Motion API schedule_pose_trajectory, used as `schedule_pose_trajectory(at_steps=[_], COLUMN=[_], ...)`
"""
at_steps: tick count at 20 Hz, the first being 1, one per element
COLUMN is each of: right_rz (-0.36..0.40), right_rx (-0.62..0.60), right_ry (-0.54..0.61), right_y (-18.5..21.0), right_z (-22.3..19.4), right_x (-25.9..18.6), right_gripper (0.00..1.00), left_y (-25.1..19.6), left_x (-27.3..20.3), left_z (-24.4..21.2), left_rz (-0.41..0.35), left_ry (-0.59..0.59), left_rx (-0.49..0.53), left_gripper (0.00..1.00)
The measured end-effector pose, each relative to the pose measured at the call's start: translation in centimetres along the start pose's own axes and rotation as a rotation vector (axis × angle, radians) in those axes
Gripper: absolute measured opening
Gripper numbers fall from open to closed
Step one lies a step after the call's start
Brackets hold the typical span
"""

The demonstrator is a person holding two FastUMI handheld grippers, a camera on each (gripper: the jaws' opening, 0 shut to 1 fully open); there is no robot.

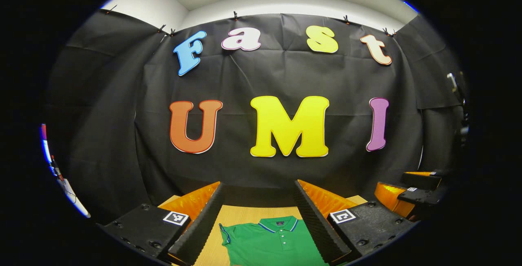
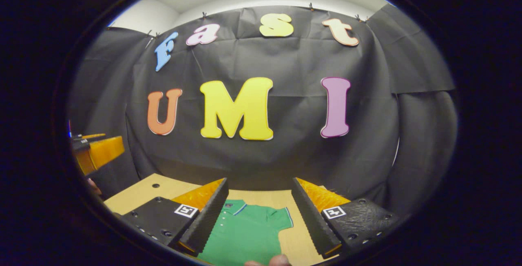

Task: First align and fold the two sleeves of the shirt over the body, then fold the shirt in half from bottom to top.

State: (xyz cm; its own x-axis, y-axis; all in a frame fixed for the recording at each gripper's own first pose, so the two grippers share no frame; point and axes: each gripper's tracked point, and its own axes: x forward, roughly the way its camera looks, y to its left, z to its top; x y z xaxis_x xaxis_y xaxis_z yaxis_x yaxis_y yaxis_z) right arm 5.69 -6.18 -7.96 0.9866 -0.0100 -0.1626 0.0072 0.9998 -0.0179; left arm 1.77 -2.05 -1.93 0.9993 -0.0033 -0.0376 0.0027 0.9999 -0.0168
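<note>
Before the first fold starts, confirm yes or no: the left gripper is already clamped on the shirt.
No. In the left gripper view the left gripper stands open above the green shirt, fingers apart with cloth between them ungripped.

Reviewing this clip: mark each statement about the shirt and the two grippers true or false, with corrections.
1. The shirt is green, with a striped collar. True.
2. The left gripper is shut on a sleeve. False: its fingers stand apart above the table, holding nothing.
3. The shirt lies flat on a wooden table. True.
4. The right gripper presses the collar down. False: it is open, raised clear of the shirt.
5. The shirt is already folded in half. False: collar, placket and a short sleeve lie spread out.
</note>
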Motion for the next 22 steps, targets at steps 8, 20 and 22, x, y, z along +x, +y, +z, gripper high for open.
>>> schedule_pose_trajectory(at_steps=[8,20,22], right_rz=[0.017,0.012,0.024], right_rx=[-0.010,0.033,0.021], right_ry=[0.250,0.546,0.575], right_y=[-5.8,-11.1,-11.2], right_z=[-12.2,-28.7,-30.4], right_x=[11.2,24.8,25.6], right_gripper=[0.96,0.95,0.94], left_y=[-1.6,-1.7,-1.7], left_x=[2.8,6.3,6.7], left_z=[-0.8,-5.1,-5.7], left_rz=[0.049,0.139,0.145], left_ry=[-0.003,0.102,0.117], left_rx=[0.039,0.065,0.078], left_gripper=[1.00,1.00,1.00])
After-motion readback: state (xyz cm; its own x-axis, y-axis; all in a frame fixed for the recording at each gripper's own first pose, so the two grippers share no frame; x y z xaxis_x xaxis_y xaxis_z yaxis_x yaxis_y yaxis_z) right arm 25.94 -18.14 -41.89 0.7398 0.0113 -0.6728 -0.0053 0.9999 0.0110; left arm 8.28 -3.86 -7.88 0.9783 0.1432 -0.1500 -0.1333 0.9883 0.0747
